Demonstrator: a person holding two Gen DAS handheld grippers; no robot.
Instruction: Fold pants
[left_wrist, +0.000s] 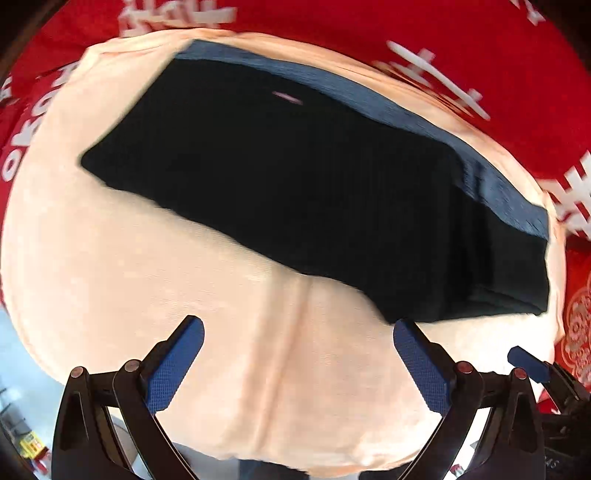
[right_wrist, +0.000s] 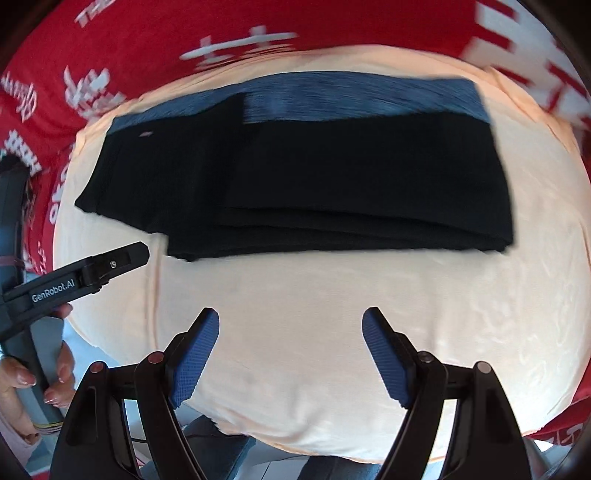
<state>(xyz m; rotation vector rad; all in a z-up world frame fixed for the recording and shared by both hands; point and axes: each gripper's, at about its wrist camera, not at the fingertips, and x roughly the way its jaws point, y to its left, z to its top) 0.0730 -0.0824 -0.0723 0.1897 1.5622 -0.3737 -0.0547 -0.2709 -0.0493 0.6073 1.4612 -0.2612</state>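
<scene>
Lying crosswise ahead of both grippers, pants (right_wrist: 295, 177) untouched; left gripper (left_wrist: 297, 354) nearer, right gripper (right_wrist: 290, 354) likewise spread, empty.

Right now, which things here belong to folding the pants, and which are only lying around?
For the job:
- black pants, folded
- left hand-held gripper, open
- right hand-held gripper, open

Only around:
- cream cloth under the pants
- red printed cover

Pale peach cloth (right_wrist: 332, 332) spread over red cloth with white lettering (right_wrist: 147, 48), the red showing along far and side edges.
</scene>
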